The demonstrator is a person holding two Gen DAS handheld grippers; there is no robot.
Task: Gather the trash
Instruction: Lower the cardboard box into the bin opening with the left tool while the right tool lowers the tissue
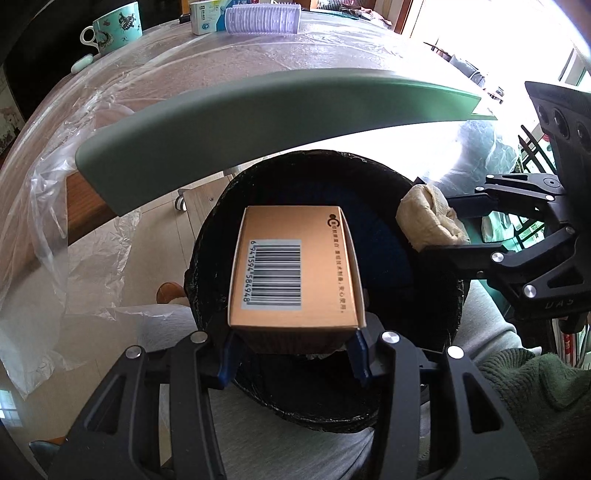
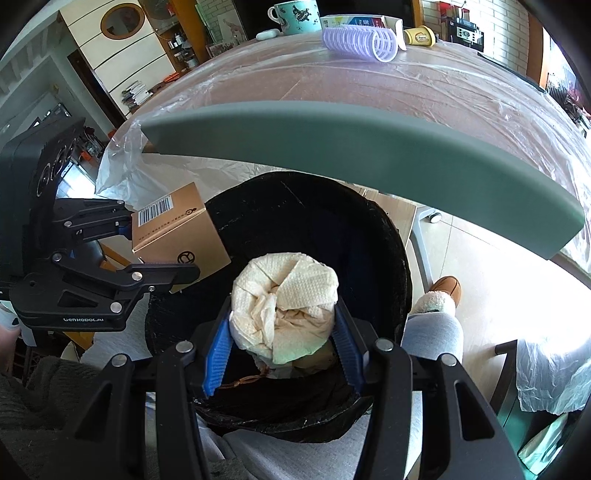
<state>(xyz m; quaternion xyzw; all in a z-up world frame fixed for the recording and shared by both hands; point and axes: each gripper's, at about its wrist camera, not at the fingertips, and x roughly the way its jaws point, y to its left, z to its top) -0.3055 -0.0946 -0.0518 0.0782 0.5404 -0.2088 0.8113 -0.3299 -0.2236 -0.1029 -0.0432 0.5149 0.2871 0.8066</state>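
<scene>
The table (image 2: 369, 85) is filling the top of both views, wrapped in clear plastic sheeting (image 1: 55, 206) that is hanging off its near edge, and a grey-green edge guard (image 1: 258, 110) is running along that edge. Just below it the trash bin (image 2: 388, 236) is sitting wide open with a black liner, right in front of the person's grey-clad knees (image 2: 432, 328).

Over the bin's mouth the left gripper (image 1: 295, 343) is pointing steeply down, and its blue pads are clamping the near end of a brown cardboard box (image 1: 295, 266), barcode face up. The box is hanging above the dark inside of the bin, not touching the rim as far as the left wrist view is showing.

Beside it the right gripper (image 2: 282, 339) is squeezing a crumpled paper towel wad (image 2: 288, 302) between its ribbed blue fingers (image 2: 218, 354); the wad is bulging out above them and hovering over the bin's opening too. In the right wrist view, something brownish is lying under the wad in the bin, too dark to tell what.

Back on the tabletop, well away from the action, a teal mug (image 2: 295, 16) is standing beside a lilac hair roller (image 2: 360, 40), a white carton (image 1: 207, 16) and a small yellow cup (image 2: 421, 37). Down on the floor, a tan fleece-lined slipper (image 2: 443, 295) is peeking out beside the bin.
</scene>
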